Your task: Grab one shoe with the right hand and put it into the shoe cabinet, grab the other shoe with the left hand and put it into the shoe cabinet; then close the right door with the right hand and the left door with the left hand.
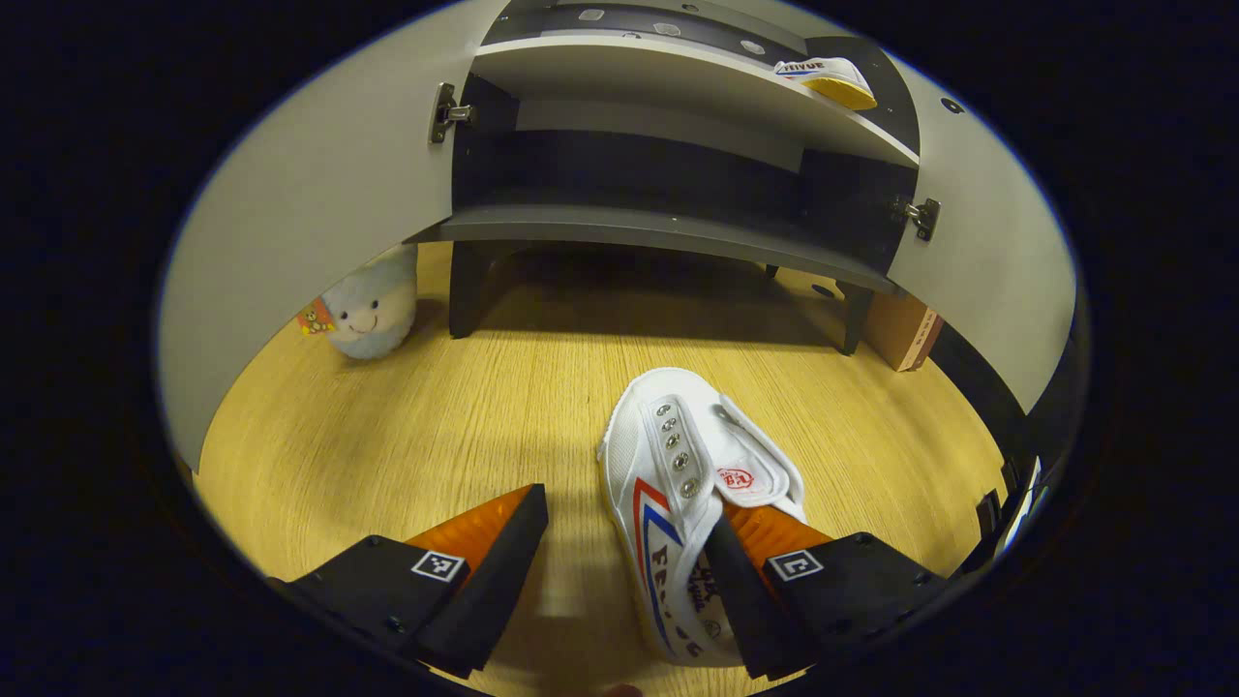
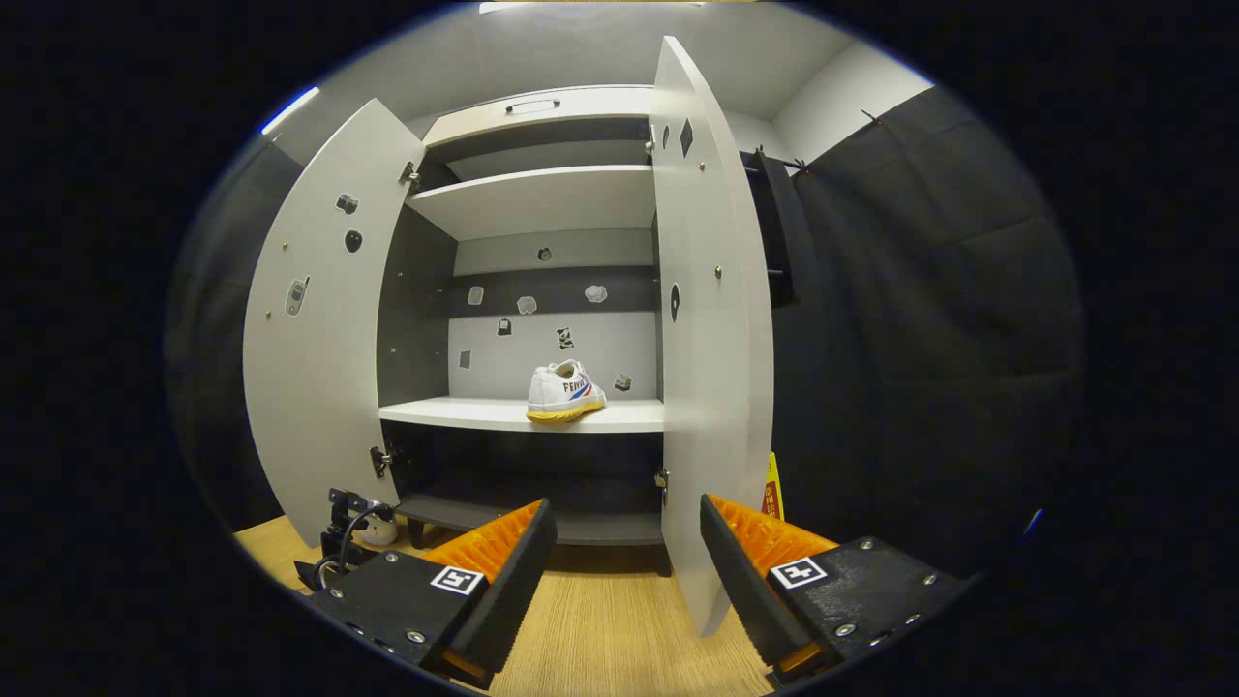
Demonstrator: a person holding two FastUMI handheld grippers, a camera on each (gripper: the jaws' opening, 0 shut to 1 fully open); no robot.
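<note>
Shoe cabinet (image 2: 542,208) stands before us with both grey doors swung wide, the left door (image 2: 319,319) and the right door (image 2: 711,319). We see one white sneaker (image 2: 564,391) resting on its middle shelf (image 2: 465,414). On the wooden floor (image 1: 436,426) lies the second white sneaker (image 1: 692,484), its heel touching one finger of our left gripper (image 1: 624,561), spread wide and not yet clamped. Our right gripper (image 2: 627,571) hangs open, empty. A plush toy (image 1: 371,305) sits beside the cabinet.
</note>
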